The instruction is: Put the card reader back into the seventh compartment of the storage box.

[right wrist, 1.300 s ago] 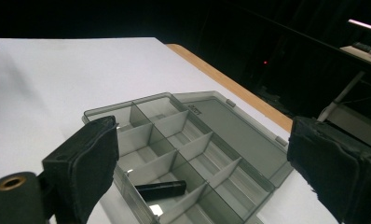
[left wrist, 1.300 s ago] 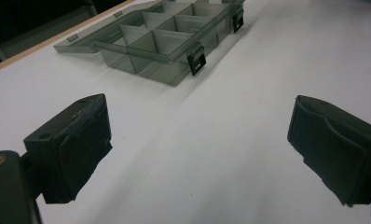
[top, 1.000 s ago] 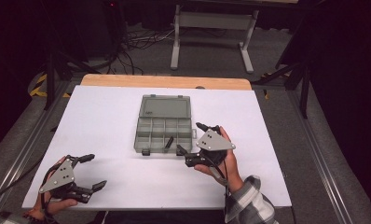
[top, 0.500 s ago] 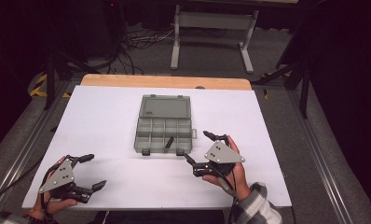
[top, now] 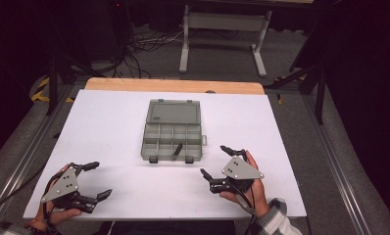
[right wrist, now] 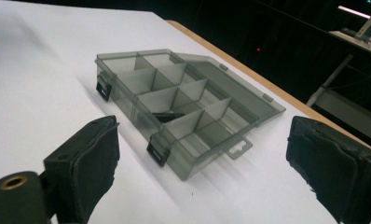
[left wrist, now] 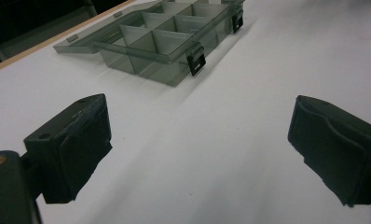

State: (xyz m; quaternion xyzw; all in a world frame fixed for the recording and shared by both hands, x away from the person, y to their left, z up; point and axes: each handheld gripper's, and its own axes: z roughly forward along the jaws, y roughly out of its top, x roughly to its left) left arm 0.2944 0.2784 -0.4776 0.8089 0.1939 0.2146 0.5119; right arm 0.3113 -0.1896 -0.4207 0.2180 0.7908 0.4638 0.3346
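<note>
A smoky clear plastic organizer box [top: 172, 137] lies open in the middle of the white table [top: 109, 122], lid folded flat toward the far side. Dividers split it into several compartments, and a small dark stick-like part [top: 177, 149] rests in a front one, also seen as a dark shape [right wrist: 167, 116] in the right gripper view. My left gripper [top: 98, 180] rests near the front left corner, open and empty, with the box [left wrist: 167, 42] ahead of it. My right gripper [top: 215, 160] sits right of the box's front, open and empty, looking at the box [right wrist: 174, 112].
The table's wooden far edge [top: 173, 85] borders a dark floor with cables and a grey metal stand [top: 222, 29]. Metal rails [top: 31, 156] run along both sides of the table. Black latches [top: 153, 159] stick out from the box's front wall.
My right gripper has drawn back from the box toward the front right of the table, empty. The left gripper has barely moved.
</note>
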